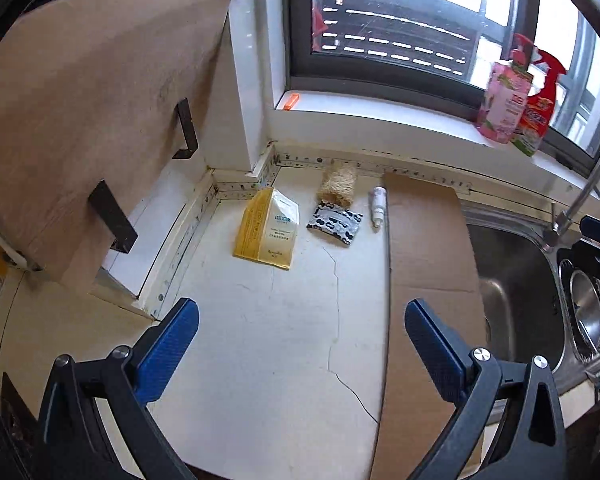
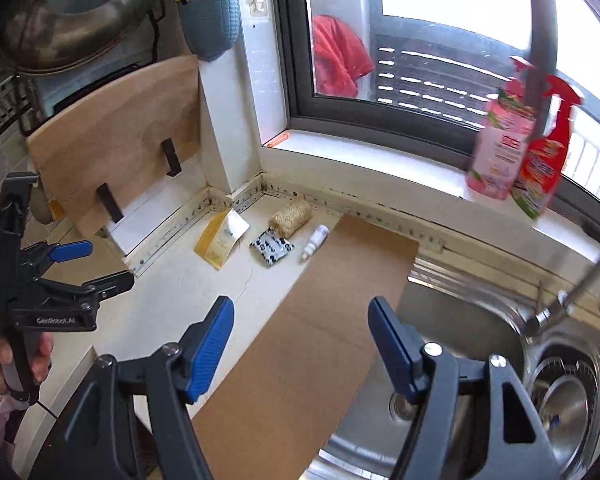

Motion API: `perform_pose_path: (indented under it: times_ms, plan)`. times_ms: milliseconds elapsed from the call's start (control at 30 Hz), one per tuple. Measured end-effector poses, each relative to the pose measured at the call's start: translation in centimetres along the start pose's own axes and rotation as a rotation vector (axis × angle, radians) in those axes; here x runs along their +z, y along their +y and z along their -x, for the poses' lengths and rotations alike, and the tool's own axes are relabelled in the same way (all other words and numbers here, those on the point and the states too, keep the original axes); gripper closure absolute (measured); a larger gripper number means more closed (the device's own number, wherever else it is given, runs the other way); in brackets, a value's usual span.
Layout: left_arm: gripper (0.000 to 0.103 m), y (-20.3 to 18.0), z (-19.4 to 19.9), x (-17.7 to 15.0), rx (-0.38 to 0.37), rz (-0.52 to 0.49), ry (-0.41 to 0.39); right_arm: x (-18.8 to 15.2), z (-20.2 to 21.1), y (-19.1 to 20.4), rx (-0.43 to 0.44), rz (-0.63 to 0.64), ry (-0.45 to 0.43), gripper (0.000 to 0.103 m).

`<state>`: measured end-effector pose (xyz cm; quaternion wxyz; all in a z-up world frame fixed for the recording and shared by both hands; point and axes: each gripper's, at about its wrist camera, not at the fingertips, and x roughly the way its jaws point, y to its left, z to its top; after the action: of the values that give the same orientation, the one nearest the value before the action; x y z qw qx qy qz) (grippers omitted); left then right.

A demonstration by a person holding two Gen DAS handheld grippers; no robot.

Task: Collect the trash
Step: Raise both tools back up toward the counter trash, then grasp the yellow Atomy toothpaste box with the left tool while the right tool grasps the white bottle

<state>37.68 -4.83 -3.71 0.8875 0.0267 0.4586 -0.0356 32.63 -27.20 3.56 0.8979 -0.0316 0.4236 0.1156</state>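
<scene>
So both grippers are hanging over the kitchen counter with nothing in them. The left gripper is spread wide, blue pads well apart, empty air between them, sitting above the cracked white countertop; in the right wrist view you can also see it off to the side, with a hand wrapping around its handle. The right gripper is standing open too, nothing between the jaws, hovering over the sheet of cardboard that's lying flat next to the steel sink. The trash is sitting back near the wall under the window: a yellow and white packet lying flat, a black and white patterned wrapper just beside it, a small white bottle on its side right at the cardboard's edge, and a straw-coloured scrubby roll thing leaning against the backsplash behind the wrapper. All of it is well ahead of both grippers, untouched. A wooden cutting board is standing against the left wall, and a pink bottle and a red spray bottle are standing on the windowsill.
</scene>
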Motion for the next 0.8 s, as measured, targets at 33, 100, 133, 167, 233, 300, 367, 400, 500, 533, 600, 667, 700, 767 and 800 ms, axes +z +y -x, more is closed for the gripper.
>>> perform_pose_path:
  times_ms: [33,100,133,167,233,300,367,400,500,533,600,667,700,767,800]
  plan:
    - [0.001,0.2,-1.7,1.0,0.008,0.007,0.019,0.9,-1.5,-0.6,0.006,0.003,0.015,0.033]
    - [0.001,0.5,-4.6,2.4,0.024,0.012,0.054,2.6,-5.0,-1.7,0.035,-0.007,0.049,0.033]
    - [0.001,0.6,-6.2,3.1,0.032,0.010,0.068,3.3,-6.9,-2.2,0.050,-0.020,0.070,0.033]
    - [0.001,0.6,-7.5,3.6,0.040,0.005,0.077,4.0,-8.9,-2.8,0.062,-0.038,0.094,0.033]
    - [0.001,0.7,-9.8,4.4,0.057,-0.013,0.090,5.0,-12.7,-3.6,0.081,-0.075,0.134,0.034]
    - [0.001,0.8,-12.4,5.2,0.073,-0.032,0.110,5.6,-16.2,-4.2,0.080,-0.104,0.168,0.035]
    - [0.001,1.2,-14.7,5.8,0.084,-0.036,0.134,6.2,-19.7,-4.7,0.086,-0.134,0.204,0.041]
    - [0.001,1.5,-16.0,6.1,0.086,-0.036,0.147,6.3,-21.0,-5.0,0.092,-0.150,0.219,0.042]
    - [0.001,2.3,-18.9,6.7,0.097,-0.038,0.169,6.6,-24.7,-5.0,0.108,-0.187,0.257,0.043]
    - [0.001,2.7,-19.9,7.0,0.098,-0.036,0.174,6.6,-25.8,-4.8,0.101,-0.192,0.268,0.043]
    - [0.001,3.4,-21.2,7.3,0.099,-0.029,0.183,6.6,-27.5,-4.8,0.085,-0.197,0.277,0.042]
    - [0.001,4.0,-22.4,7.8,0.102,-0.027,0.190,6.6,-28.7,-4.5,0.061,-0.191,0.280,0.043]
    - [0.001,4.2,-22.8,7.9,0.103,-0.027,0.191,6.5,-29.2,-4.2,0.043,-0.183,0.277,0.043]
    - [0.001,4.6,-23.8,8.2,0.113,-0.027,0.194,6.4,-30.2,-3.7,0.022,-0.166,0.276,0.046]
    - [0.001,4.7,-24.2,8.4,0.114,-0.025,0.197,6.3,-30.5,-3.6,0.019,-0.159,0.277,0.048]
